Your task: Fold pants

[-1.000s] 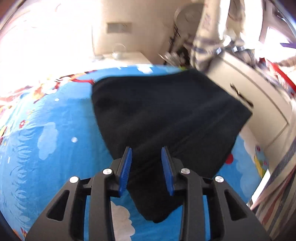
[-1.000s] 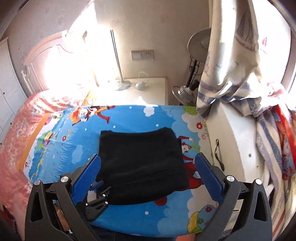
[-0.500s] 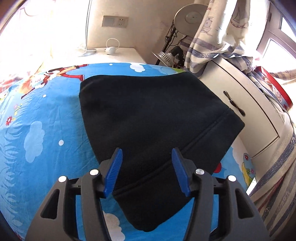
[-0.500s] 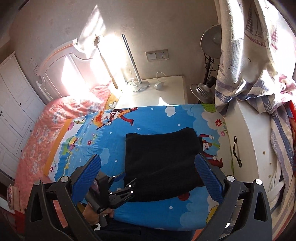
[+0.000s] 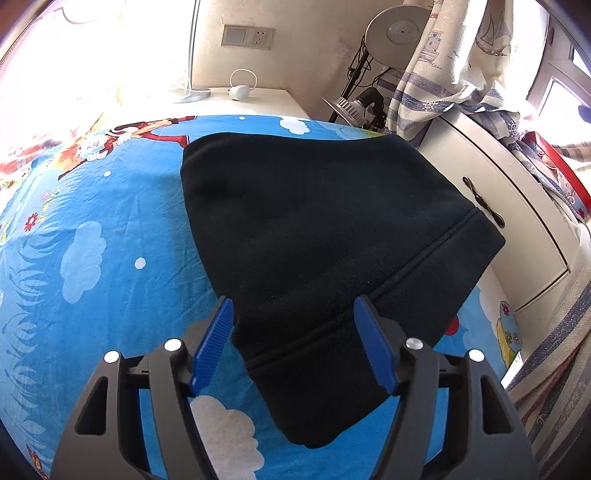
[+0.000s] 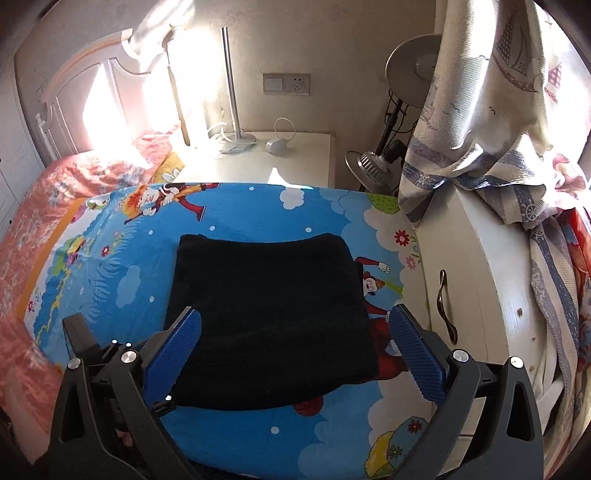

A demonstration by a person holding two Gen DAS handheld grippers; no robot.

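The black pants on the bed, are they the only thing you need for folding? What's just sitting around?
For the job:
- black pants, folded flat on the cartoon sheet
- left hand-held gripper, jaws opening, not gripping
- right hand-held gripper, open

Just there:
- nightstand
- fan
- curtain
- white cabinet

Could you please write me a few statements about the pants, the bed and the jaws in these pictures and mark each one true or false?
1. The black pants lie folded into a compact block on the blue cartoon sheet. True.
2. The left gripper is clamped on the pants. False: its jaws are opening, and the pads stand clear on either side of the near corner.
3. The right gripper holds nothing. True: its jaws are wide apart above the pants.
4. The pants hang from the white cabinet. False: they lie flat on the bed beside it.
5. A wall socket shows above the nightstand. True.
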